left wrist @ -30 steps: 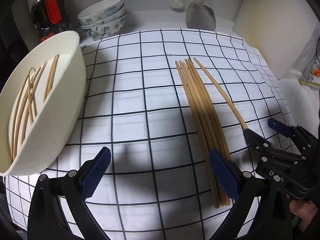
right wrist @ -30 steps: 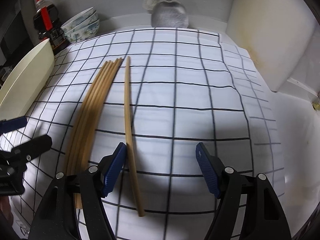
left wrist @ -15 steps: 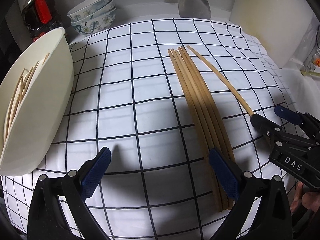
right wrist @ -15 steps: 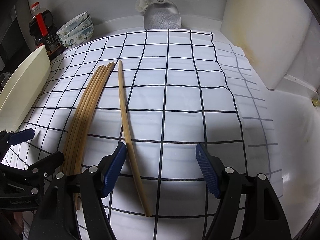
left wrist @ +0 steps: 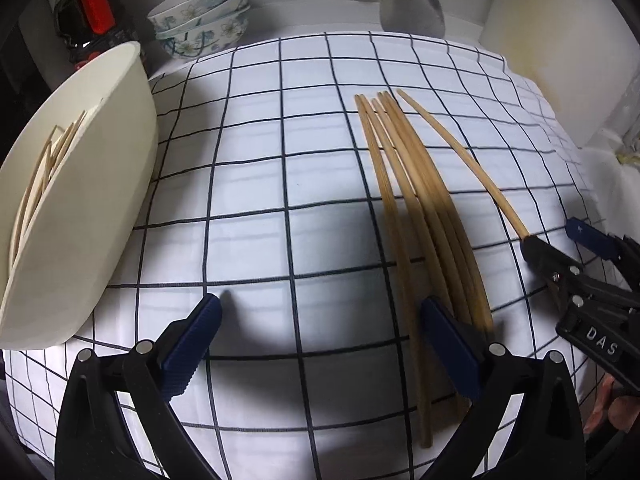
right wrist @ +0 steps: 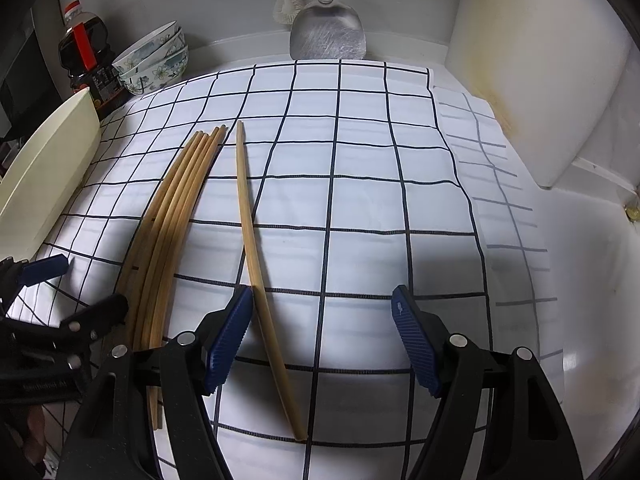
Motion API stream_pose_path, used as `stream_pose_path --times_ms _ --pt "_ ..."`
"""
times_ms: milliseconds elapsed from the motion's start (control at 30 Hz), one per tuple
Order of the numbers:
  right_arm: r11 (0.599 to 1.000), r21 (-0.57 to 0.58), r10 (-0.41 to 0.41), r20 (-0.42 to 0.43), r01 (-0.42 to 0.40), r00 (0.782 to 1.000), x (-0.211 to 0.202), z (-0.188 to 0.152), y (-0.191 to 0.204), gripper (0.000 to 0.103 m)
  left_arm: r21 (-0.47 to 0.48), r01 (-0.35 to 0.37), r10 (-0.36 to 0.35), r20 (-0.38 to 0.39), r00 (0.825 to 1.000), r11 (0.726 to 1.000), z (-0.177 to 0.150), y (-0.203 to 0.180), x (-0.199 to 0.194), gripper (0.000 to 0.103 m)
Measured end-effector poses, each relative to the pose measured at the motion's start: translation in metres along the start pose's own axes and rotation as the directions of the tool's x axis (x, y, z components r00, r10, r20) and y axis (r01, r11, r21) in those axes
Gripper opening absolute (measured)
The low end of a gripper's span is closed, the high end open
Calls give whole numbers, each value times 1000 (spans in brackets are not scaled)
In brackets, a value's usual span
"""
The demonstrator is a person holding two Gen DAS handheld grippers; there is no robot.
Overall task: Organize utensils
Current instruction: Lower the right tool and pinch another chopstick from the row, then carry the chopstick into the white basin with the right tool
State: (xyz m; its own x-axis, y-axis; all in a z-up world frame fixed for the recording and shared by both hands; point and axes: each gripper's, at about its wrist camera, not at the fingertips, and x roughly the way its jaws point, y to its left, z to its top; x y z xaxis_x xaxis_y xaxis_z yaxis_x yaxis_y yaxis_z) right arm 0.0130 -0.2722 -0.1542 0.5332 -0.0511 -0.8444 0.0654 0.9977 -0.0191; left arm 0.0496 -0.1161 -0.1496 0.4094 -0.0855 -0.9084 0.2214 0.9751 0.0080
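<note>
Both tongs stand wide open, holding nothing. The right tongs (right wrist: pixel 322 326) straddle one thin wooden chopstick (right wrist: pixel 250 236); the left tongs (left wrist: pixel 320 324) sit beside the smooth, round chopstick bundle (left wrist: pixel 416 216).

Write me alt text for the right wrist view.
The right gripper, jaws open, sits low over a lone chopstick on a checked cloth, its left pad right beside it. A bundle of chopsticks lies to the left, with a cream tray, stacked bowls and a metal spatula behind.
</note>
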Motion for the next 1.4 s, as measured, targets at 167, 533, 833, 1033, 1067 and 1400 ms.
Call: stream_pose_path --times_ms 167,533,833,1033,1067,1400 --pt "1000 -25 4 1 -4 1000 6 9 4 69 -8 -3 3 26 1000 1000 13 -1 7 98" --pt "992 -118 55 28 -51 998 17 27 14 58 -8 1 0 82 997 1000 28 -11 10 77" --pt "985 -148 91 16 -88 996 14 28 22 7 68 39 -46 94 995 997 28 -26 1 10" --pt "989 -39 144 -11 -144 990 10 26 10 6 58 92 -96 57 994 994 26 -20 0 7" --pt "988 -19 151 -10 -151 988 8 25 8 6 56 96 -99 51 994 994 27 -18 -1 7" --pt "977 91 190 53 -194 980 -39 28 10 6 55 172 -177 98 979 984 25 1 -54 7"
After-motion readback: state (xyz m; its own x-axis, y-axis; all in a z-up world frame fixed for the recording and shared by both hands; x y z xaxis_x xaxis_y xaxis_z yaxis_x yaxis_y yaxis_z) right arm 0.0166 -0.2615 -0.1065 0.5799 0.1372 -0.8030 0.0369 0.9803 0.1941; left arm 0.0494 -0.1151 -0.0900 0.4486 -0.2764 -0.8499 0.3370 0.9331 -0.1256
